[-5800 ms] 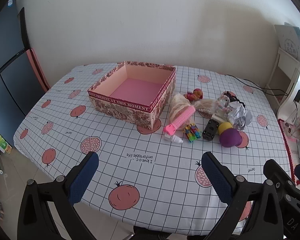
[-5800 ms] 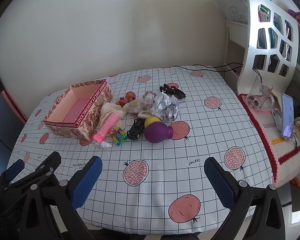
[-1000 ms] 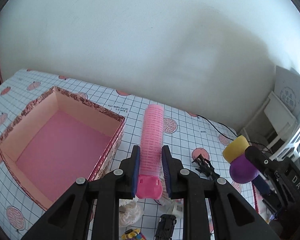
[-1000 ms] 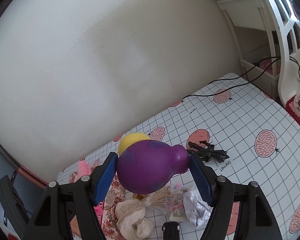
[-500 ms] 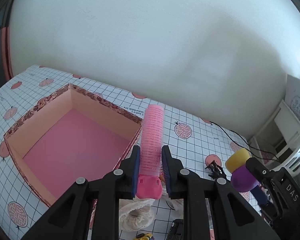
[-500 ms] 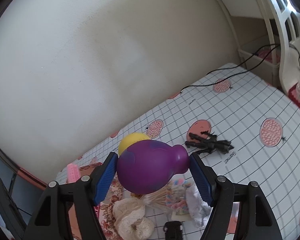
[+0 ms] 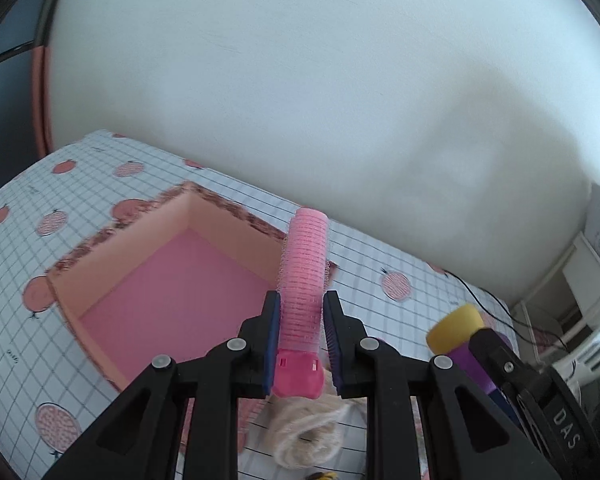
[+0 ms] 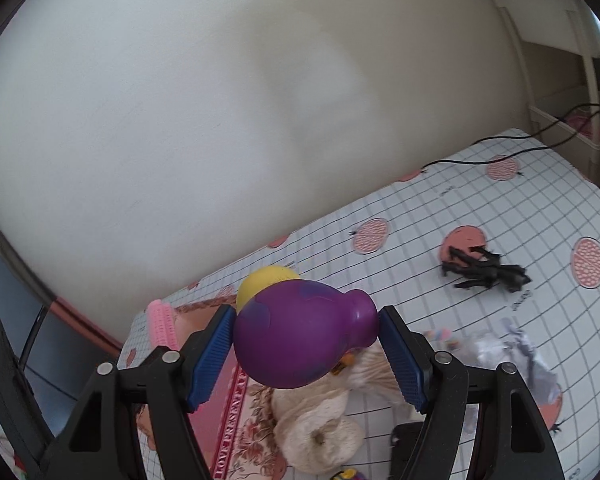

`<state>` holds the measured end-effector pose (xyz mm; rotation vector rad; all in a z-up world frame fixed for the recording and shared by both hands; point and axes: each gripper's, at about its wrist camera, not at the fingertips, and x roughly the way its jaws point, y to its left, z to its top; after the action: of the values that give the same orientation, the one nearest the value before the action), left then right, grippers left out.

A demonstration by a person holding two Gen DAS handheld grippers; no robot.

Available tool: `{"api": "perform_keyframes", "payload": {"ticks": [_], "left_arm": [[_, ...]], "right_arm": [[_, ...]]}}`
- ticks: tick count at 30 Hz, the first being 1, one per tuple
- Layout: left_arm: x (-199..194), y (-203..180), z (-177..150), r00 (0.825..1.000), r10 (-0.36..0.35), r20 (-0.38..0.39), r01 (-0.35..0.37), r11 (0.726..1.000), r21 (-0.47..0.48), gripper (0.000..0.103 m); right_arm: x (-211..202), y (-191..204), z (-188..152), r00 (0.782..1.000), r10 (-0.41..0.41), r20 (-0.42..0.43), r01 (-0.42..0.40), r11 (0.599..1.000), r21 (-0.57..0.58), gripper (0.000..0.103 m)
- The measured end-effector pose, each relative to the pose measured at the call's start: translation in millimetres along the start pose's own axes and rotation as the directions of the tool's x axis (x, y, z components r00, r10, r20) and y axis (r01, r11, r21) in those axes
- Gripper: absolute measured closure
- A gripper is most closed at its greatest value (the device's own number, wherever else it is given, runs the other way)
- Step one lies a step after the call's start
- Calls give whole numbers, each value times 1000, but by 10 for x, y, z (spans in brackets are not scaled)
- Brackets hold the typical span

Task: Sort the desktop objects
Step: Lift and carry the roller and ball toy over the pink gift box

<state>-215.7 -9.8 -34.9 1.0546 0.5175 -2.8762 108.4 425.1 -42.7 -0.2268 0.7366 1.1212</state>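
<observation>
Left gripper (image 7: 300, 340): narrowly set, pinching pink hair roller (image 7: 304, 276) at its lower end, roller raised over near corner of box (image 7: 76, 320). Right gripper (image 8: 306, 354): spread wide, clamped on purple-and-yellow bulb toy (image 8: 300, 336), held above cream yarn bundle (image 8: 320, 428). Beyond: box open, pink floor bare as far as visible. Farther right on checked tablecloth (image 8: 480, 208): black clip (image 8: 484, 270), crumpled foil (image 8: 516, 356).

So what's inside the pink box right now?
Nothing visible: the box shows only bare pink floor. Its near right corner is hidden behind the curler and left hand-held gripper.
</observation>
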Motion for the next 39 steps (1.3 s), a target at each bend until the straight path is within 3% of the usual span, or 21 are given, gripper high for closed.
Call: {"api": "perform_keyframes", "payload": {"ticks": [14,26,39], "left_arm": [[-161,783,127,990,136,26,-130,980,-152,80],[-202,1169,142,986,164,8,-157,957,-245,80],[-175,1275,121,987,162,-7,-158,949,-273,80]], "right_arm": [[178,515,-312,993,109,-49,-114,987,-109,28],[339,937,-538,981,160,-110,-180,961,-209,28],[377,1104,-660,975,187,-121,-213,941,-262,28]]}}
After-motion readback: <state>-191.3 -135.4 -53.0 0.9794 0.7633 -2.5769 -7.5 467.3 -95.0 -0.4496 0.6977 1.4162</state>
